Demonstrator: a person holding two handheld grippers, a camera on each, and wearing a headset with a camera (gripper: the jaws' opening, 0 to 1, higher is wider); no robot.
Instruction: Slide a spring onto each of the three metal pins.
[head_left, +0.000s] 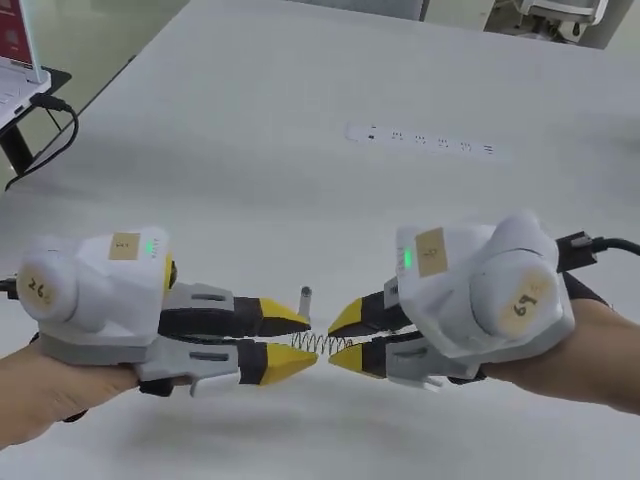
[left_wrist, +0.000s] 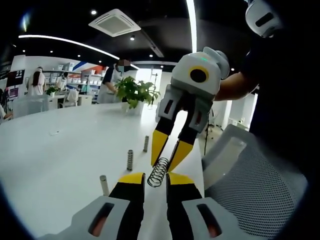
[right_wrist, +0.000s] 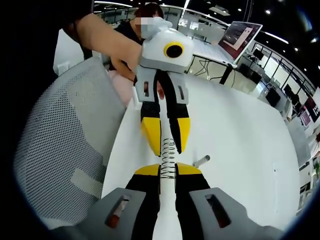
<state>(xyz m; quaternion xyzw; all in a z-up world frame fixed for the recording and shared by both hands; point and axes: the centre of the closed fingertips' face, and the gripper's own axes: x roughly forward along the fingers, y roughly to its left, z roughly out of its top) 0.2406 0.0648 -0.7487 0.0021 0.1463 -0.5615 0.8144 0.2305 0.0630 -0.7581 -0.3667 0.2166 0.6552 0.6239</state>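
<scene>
Holding: one spring (head_left: 322, 345) hung level between the two grippers, over the table (head_left: 300, 180).
Left gripper (head_left: 310, 340): came in from the left in the head view; its yellow-tipped jaws were closed down on the spring's left end.
Right gripper (head_left: 332, 340): faced it tip to tip; its jaws were pinched on the other end of the spring.
Left gripper view: the spring ran from between that gripper's own jaws up into the right gripper's tips.
Right gripper view: the spring stood in line between both pairs of jaws, gripped at each end.
Pins: three stood upright in a row on the table, left of the jaws in the left gripper view.
Near pin (left_wrist: 104, 184): bare.
Middle pin (left_wrist: 130, 160): already carried its spring.
Far pin (left_wrist: 146, 143): already carried its spring.
Head view: one pin top showed just behind the jaw tips.
Chair (left_wrist: 250, 180): mesh back, beside the table edge.
Power strip (head_left: 420, 140): lay flat, well apart from the grippers.
</scene>
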